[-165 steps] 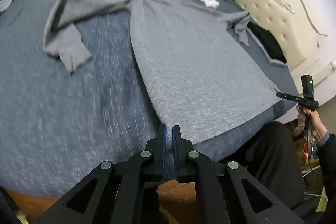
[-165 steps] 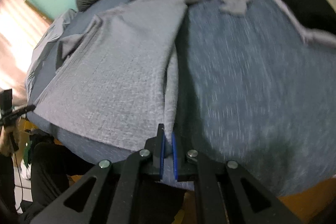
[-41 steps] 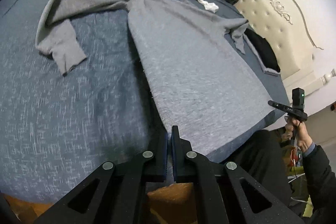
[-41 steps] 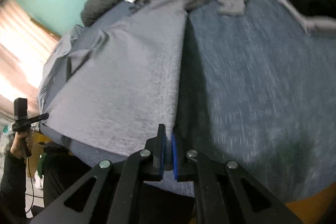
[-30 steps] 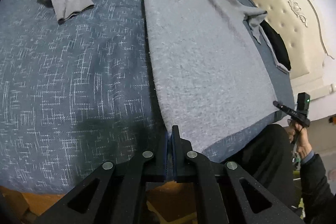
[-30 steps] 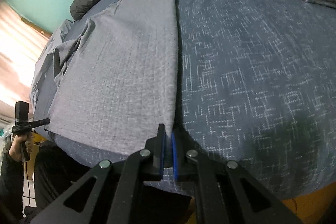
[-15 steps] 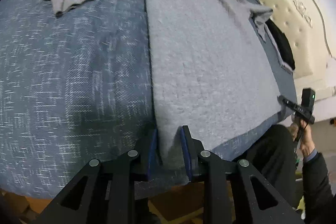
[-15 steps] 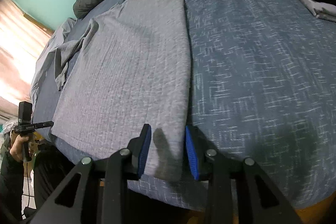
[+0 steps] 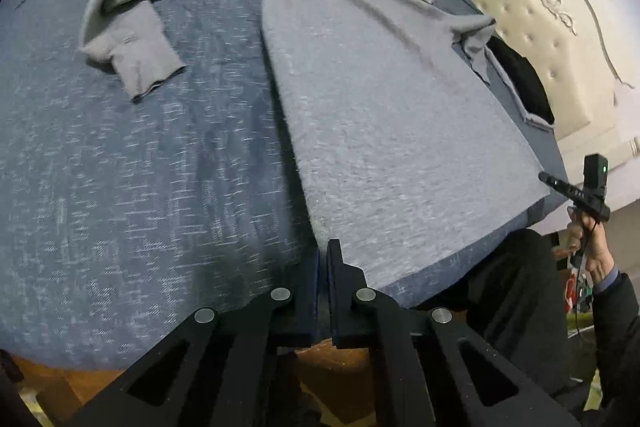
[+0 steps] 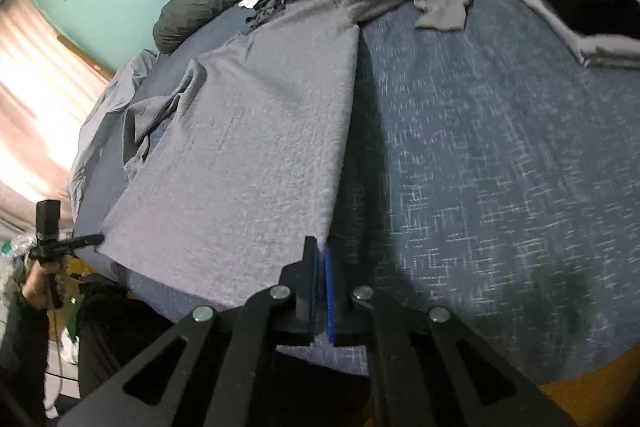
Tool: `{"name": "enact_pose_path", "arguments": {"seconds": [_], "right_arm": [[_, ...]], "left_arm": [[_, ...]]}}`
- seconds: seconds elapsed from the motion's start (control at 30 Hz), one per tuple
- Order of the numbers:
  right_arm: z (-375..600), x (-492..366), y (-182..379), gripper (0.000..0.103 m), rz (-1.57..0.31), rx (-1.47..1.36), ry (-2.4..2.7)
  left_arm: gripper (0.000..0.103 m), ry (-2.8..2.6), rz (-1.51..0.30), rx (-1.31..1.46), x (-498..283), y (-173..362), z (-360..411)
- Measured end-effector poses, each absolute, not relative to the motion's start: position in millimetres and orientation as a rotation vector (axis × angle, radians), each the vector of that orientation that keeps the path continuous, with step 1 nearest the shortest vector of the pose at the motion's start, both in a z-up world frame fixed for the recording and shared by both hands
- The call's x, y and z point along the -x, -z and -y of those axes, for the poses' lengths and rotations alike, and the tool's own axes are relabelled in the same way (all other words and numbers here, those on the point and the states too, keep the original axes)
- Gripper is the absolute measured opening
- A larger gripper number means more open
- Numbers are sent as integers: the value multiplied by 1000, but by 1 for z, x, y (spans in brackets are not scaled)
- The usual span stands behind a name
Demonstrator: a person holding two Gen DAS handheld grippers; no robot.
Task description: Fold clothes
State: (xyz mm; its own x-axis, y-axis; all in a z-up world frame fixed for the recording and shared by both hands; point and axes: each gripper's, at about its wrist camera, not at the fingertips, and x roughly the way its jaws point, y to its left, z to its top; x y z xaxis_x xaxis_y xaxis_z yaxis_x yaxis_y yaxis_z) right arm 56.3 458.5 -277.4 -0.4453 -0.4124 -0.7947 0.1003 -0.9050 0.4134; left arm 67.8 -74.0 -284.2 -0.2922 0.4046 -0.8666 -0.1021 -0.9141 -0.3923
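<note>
The grey sweater (image 9: 384,115) is being spread flat on the blue bedspread (image 9: 120,167), its hem lying at the near edge of the bed. The left gripper (image 9: 323,267) is being held with its fingers pressed together on one hem corner, the garment's body stretching away ahead and to the right of them; the right gripper (image 10: 320,267) is likewise being pinched shut on the opposite corner, the cloth running ahead and to the left. For a clean fold, both corners are best being lifted level and together — the hem kept taut between the fingers — and carried toward the collar beyond the fingertips, without the crumpled sleeve (image 9: 132,39) being dragged along.
</note>
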Motion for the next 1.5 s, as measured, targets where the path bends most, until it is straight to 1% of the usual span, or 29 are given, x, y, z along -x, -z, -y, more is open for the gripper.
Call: {"name": "enact_pose_path", "arguments": {"seconds": [0.07,0.2,0.3,0.37,0.4,0.63,0.67,0.7,0.73,0.77,0.8,0.87,0.93,1.0,1.07,1.1,1.13,1.17,1.23,1.37,1.5], "right_arm": [[-458,-57,285,3,422,-1469,2405],[-456,-57,323,3,392,-1566,2413],[-459,-59,333,3,423,-1569,2418],[-458,-59,330,3,412,-1559,2419],[-457,-59,327,3,399,-1553,2414],[-461,-47,281,5,346,-1465,2529],[-462,-42,271,8,346,-1435,2551],[-462,-35,260,14,355,-1401,2574],[-461,-28,253,17,368,-1375,2583],[-458,-20,246,24,385,-1347,2590],[-453,-11,238,28,409,-1313,2594],[-443,5,227,31,466,-1246,2591],[-427,22,222,35,520,-1195,2577],[-404,38,224,43,574,-1157,2542],[-378,56,231,47,599,-1152,2494],[-363,65,236,47,609,-1152,2471],[-349,74,240,47,621,-1154,2452],[-338,83,246,47,643,-1155,2430],[-322,97,255,47,684,-1150,2395],[-291,115,275,47,736,-1130,2346],[-261,124,294,47,691,-1108,2318]], "left_arm": [[4,-2259,386,1660,-70,293,79],[4,-2219,403,1739,-72,331,78],[4,-2211,427,1765,-69,344,77],[5,-2207,448,1765,-68,346,78],[7,-2208,454,1760,-68,345,79],[8,-2287,509,1684,-56,316,100],[8,-2308,523,1673,-51,312,105],[9,-2330,537,1661,-46,307,110],[12,-2353,553,1649,-40,303,116],[16,-2379,579,1635,-33,299,123],[19,-2405,610,1619,-25,295,132],[31,-2454,649,1599,-10,289,139],[33,-2493,670,1592,9,288,140],[33,-2536,674,1587,21,283,150],[34,-2577,686,1588,37,282,161],[35,-2597,694,1588,46,282,167],[37,-2618,703,1594,54,283,175],[44,-2638,713,1603,61,285,183],[47,-2670,725,1621,73,290,196],[47,-2729,722,1653,98,302,220],[47,-2785,673,1661,116,308,237]]}}
